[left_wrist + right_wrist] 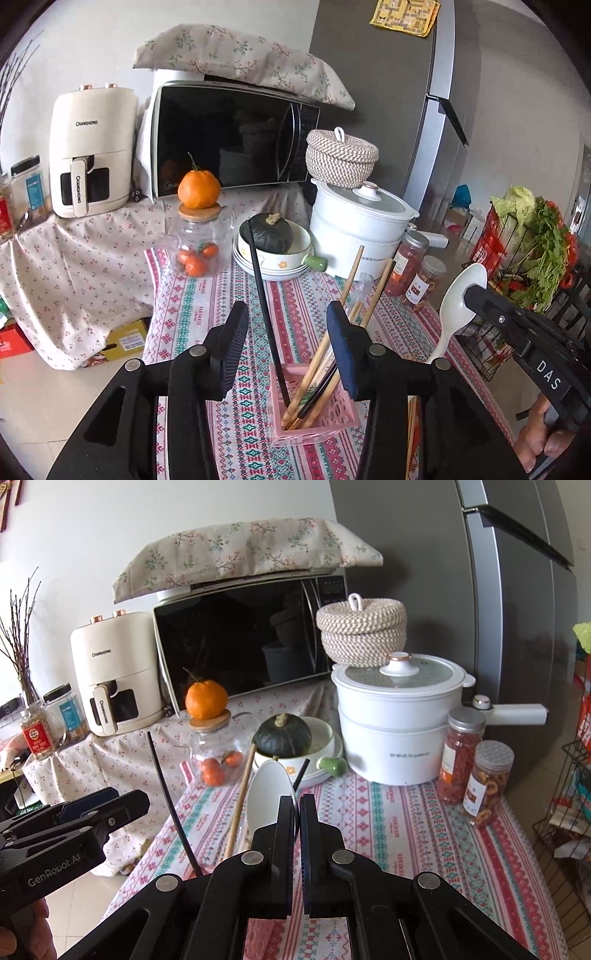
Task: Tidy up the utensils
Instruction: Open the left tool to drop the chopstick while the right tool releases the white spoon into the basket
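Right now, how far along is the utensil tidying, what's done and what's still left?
Mostly done, by the look of it: wooden chopsticks and a black chopstick already stand in the pink basket, and the left gripper is open above it, gripping nothing. In hand: the right gripper is shut on the white spoon. Left: that spoon still needs to go in the basket.

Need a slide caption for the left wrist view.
Left gripper open above the pink basket of chopsticks; right gripper alongside, shut on a white spoon.
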A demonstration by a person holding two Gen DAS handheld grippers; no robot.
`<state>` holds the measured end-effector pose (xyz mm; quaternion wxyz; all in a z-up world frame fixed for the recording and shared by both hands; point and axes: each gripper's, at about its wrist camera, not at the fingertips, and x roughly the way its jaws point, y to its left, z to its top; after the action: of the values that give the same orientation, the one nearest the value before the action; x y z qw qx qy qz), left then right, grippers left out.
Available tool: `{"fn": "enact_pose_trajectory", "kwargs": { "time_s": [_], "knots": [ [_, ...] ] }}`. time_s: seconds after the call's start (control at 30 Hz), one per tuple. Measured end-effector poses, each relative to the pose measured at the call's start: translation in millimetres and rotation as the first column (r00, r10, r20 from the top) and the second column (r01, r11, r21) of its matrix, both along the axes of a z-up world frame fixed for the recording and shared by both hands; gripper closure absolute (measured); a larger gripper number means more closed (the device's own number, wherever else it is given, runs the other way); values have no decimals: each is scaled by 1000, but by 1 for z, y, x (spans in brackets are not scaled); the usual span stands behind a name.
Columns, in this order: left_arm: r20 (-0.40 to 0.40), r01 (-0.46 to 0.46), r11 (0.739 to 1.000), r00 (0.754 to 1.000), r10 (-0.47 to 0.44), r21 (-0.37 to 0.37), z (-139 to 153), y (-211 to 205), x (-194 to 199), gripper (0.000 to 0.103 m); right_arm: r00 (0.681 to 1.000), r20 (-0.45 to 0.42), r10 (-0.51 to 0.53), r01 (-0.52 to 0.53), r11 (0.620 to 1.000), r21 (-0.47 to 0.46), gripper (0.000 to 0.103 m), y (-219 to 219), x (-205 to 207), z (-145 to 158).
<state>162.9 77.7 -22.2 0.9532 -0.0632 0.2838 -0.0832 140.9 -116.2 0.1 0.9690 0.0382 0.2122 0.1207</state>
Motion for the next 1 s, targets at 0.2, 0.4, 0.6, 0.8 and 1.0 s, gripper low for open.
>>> {"fn": "enact_pose_trajectory", "kwargs": {
  "time_s": [0.2,0.4,0.6,0.8,1.0],
  "knots": [
    [-114,-25,999,993,28,30,-10,12,-9,39,998,57,-11,11,1000,-7,101,14,3,3],
    [-231,-29,994,972,52,103,-31,19,-18,29,998,57,-19,21,999,-37,101,30,11,-11],
    [-294,-17,992,954,54,127,-42,19,-19,26,998,58,-25,31,994,-109,101,44,15,-29],
    [-304,-13,991,951,53,132,-43,17,-19,25,999,33,-14,18,992,-129,100,50,19,-41],
    [-307,-14,991,950,54,131,-42,17,-19,25,1000,-9,19,-20,995,-98,98,48,18,-44]
  ]
}}
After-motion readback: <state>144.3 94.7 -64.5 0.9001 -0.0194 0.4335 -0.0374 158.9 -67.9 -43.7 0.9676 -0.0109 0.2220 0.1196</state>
